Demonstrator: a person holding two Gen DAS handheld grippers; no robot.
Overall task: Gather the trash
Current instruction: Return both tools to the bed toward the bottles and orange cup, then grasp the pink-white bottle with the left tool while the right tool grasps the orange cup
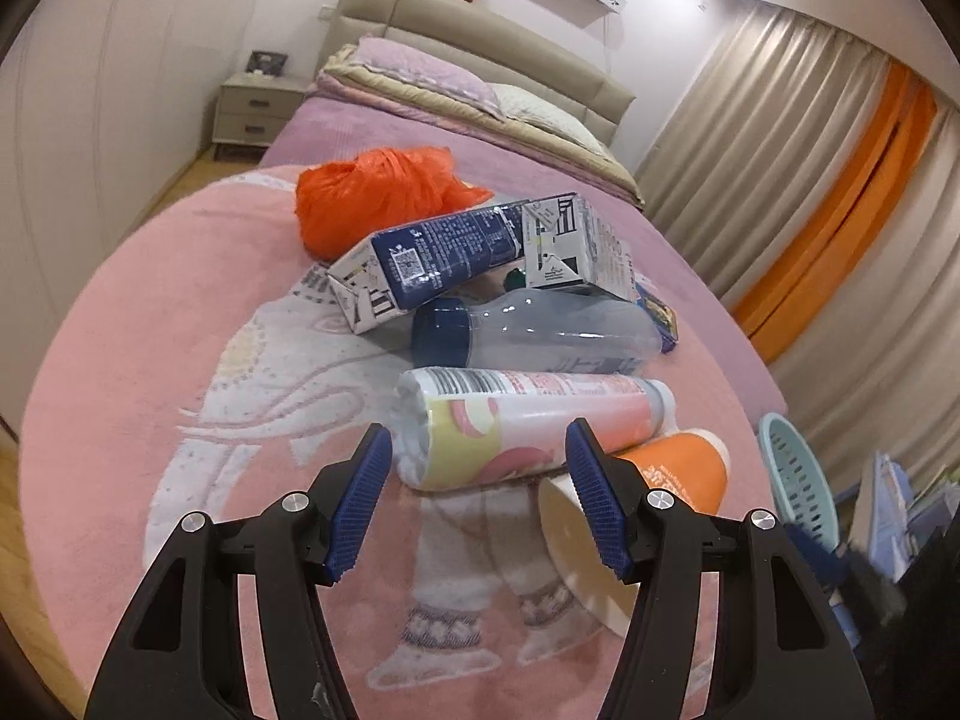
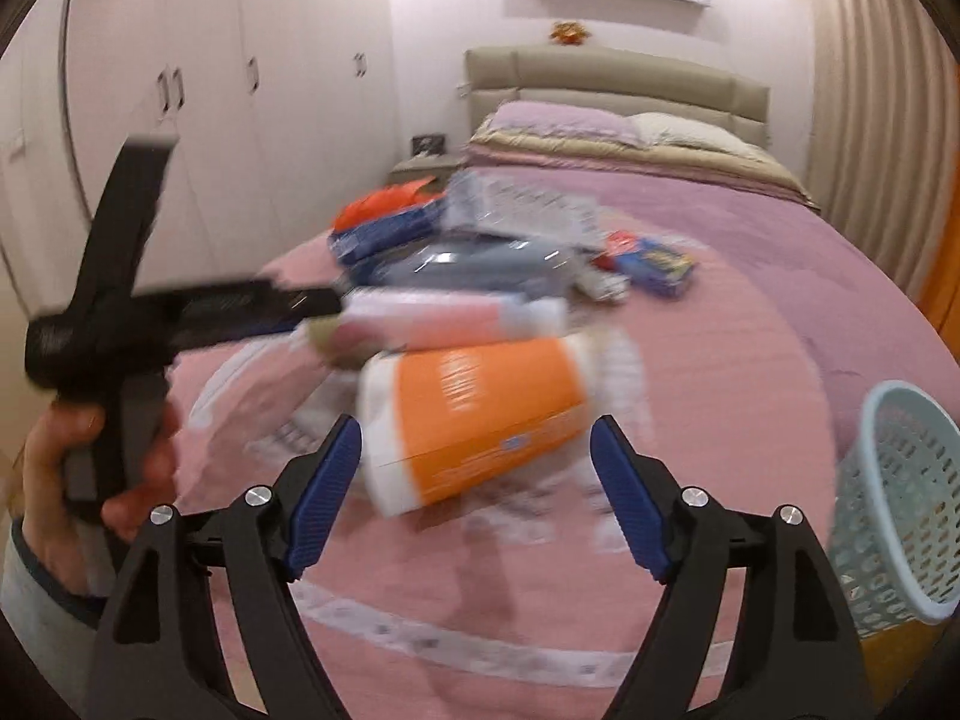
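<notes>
Left gripper (image 1: 478,462): jaws parted, nothing gripped; pink-labelled bottle (image 1: 528,420) is seen lying crosswise just beyond the fingertips at frame centre; the pads are best set around its body, mid-length, before closing.
Right gripper (image 2: 477,450): jaws wide, empty; orange cup (image 2: 474,420) is seen on its side just past the tips, blurred; a squeeze across its wall is judged likely to crush or roll it, so a slow closure is advised.
Further trash: clear bottle (image 1: 540,336), milk cartons (image 1: 468,252), orange bag (image 1: 372,192), stacked above centre on the pink blanket (image 1: 150,360).
Teal basket (image 2: 900,510): lower right edge, off the bed; judged the destination.
</notes>
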